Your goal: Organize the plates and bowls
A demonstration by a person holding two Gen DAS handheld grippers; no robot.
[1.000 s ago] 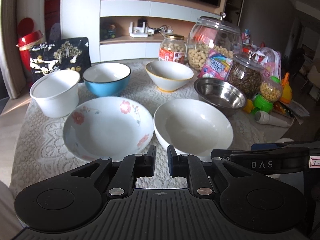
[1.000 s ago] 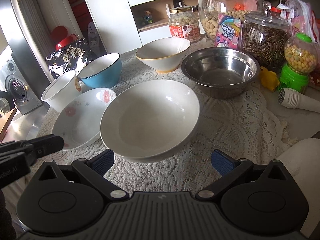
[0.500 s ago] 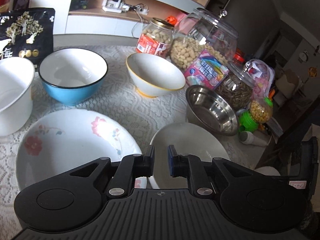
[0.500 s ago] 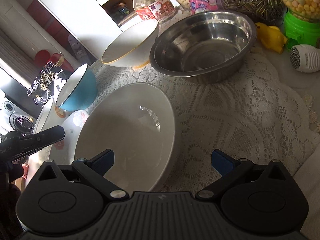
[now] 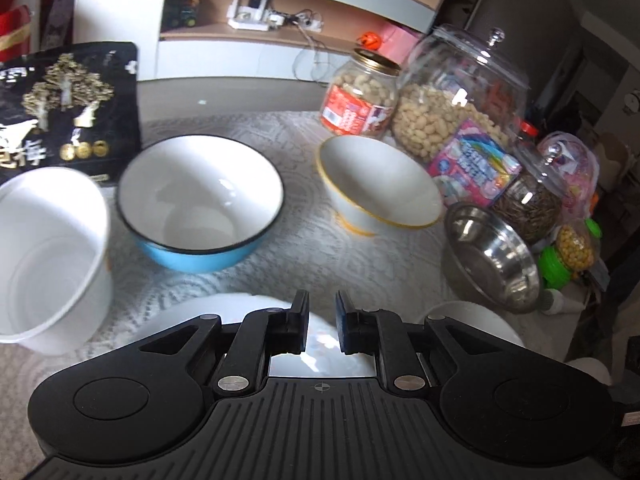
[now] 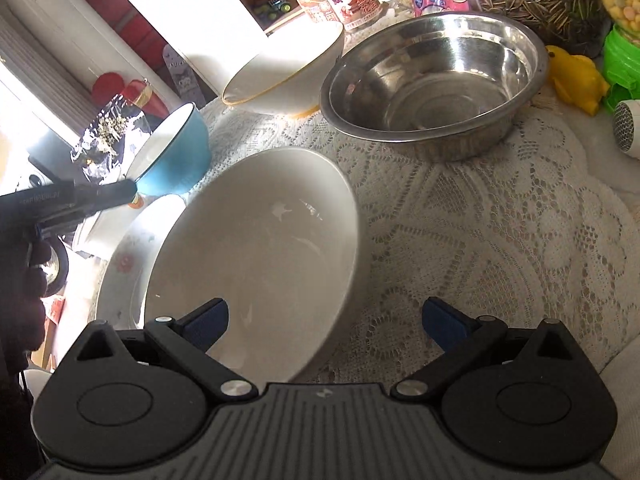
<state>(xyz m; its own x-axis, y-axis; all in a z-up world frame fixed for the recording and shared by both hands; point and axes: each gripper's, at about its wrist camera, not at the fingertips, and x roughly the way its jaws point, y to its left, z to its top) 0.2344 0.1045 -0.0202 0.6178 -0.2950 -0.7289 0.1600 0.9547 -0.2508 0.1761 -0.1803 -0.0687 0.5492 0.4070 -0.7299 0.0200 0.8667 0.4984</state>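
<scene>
Left tongs (image 5: 322, 322): closed, empty, over floral plate (image 6: 120, 264).
Right tongs (image 6: 324, 320): wide open, straddling white bowl (image 6: 256, 252) rim.
Around: steel bowl (image 6: 432, 84), blue bowl (image 5: 200, 204), gold-rimmed bowl (image 5: 376, 184), white tub (image 5: 48, 256), snack jars (image 5: 452, 100) on lace tabletop (image 6: 500, 240).

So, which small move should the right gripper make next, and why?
Probably it should close on the near rim of the plain white bowl. The right gripper is open, with one of its fingers already over the bowl's inside and the other outside above the lace cloth, so the rim lies between them.
</scene>
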